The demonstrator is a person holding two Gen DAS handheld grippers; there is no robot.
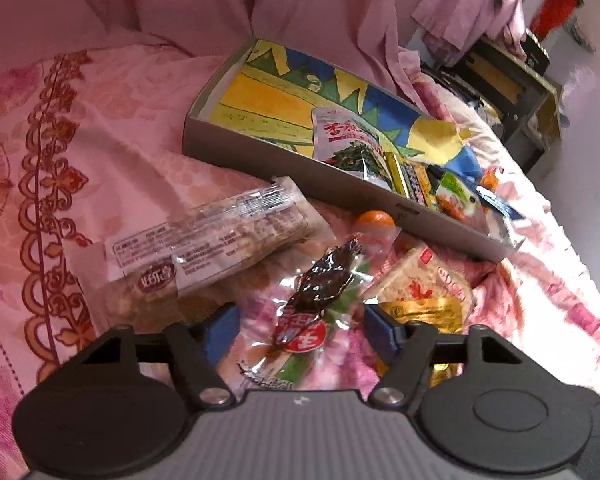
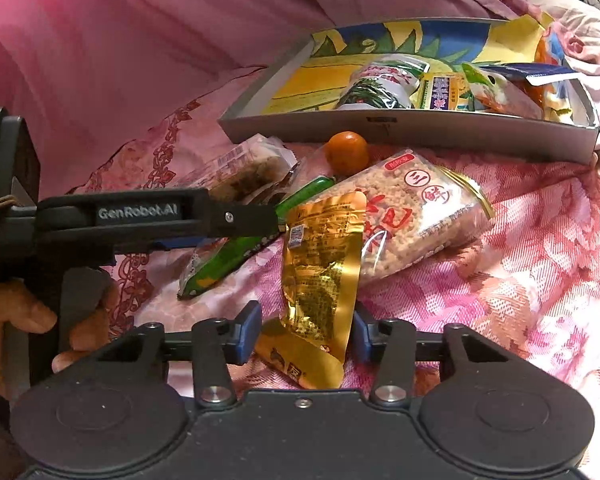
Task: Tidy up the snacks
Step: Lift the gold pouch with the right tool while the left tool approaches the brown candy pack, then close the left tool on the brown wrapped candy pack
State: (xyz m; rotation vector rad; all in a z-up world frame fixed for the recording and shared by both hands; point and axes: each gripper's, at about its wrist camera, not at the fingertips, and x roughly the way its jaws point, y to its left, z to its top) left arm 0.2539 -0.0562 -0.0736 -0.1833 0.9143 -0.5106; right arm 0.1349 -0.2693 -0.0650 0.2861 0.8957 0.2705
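The left gripper (image 1: 298, 326) hovered over a clear packet of dark dried meat (image 1: 320, 288) lying on the pink bedspread (image 1: 80, 140). Its jaws stood apart on either side of the packet, not pressing it, probably lined up for a pick. In the right wrist view the right gripper (image 2: 306, 334) straddled a gold foil pouch (image 2: 320, 268). The blue pads sat close beside the pouch's edges, but a firm squeeze could not be made out.

The loose snacks lay in a heap just in front of the box, likely waiting to be moved into it: a long clear bar packet (image 1: 204, 248), a bag of puffed rice cake (image 2: 416, 216), a small orange (image 2: 347, 152) and a green packet (image 2: 236, 252).

The shallow grey box (image 1: 284, 172), lined with a bright printed picture, already held several packets crowded at one end, among them a seaweed pouch (image 1: 348, 140). The other end was bare.
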